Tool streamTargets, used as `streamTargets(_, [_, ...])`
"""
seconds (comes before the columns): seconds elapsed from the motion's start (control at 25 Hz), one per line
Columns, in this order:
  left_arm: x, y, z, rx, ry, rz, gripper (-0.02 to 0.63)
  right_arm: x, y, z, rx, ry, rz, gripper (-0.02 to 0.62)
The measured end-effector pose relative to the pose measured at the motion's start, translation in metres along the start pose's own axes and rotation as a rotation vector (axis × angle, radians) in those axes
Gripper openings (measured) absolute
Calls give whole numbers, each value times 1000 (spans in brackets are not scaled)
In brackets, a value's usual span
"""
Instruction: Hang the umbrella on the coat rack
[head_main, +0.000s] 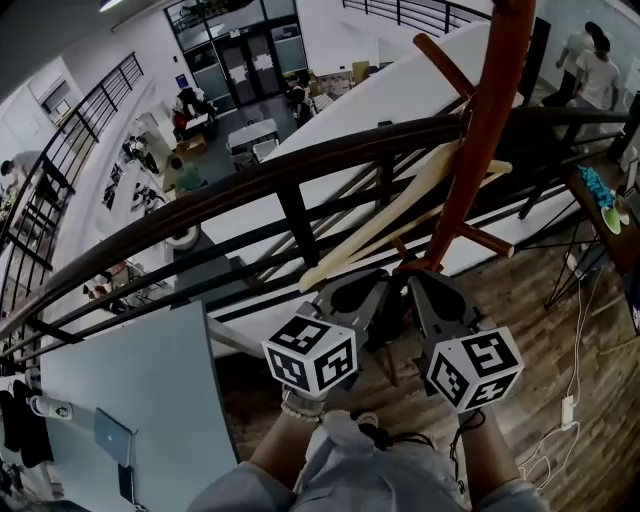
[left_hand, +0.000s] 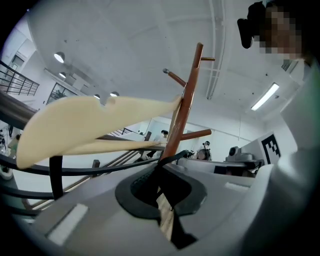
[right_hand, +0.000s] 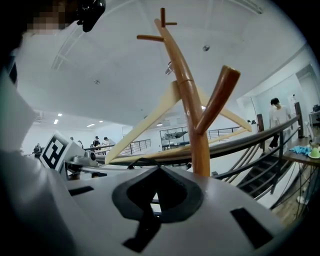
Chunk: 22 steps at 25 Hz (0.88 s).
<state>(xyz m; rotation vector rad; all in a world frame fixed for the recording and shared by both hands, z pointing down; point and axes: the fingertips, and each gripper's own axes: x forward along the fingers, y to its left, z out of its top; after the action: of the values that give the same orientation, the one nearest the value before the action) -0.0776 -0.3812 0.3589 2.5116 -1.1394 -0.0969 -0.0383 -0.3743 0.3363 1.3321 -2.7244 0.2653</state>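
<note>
Low in the centre of the head view, my left gripper (head_main: 362, 292) and right gripper (head_main: 436, 290) sit side by side. Each has its jaws pressed almost together on nothing, with only a thin slit between the pads. Just above them the coat rack (head_main: 482, 140) rises toward the upper right, its pole nearer the right gripper. No umbrella shows in any view, so I cannot place it. A wooden hanger (head_main: 400, 215) hangs across the pole, and a dark railing (head_main: 200, 205) runs behind. I judge the hanger crowds the lower pegs.
</note>
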Motion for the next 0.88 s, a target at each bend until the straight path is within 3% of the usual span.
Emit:
streamTargets(0.4, [13, 17, -11, -17, 41, 43, 3, 13, -12, -9, -30, 60, -55, 0])
streamTargets(0.88, [36, 19, -26, -12, 101, 13, 3, 14, -29, -19, -73, 103, -113, 0])
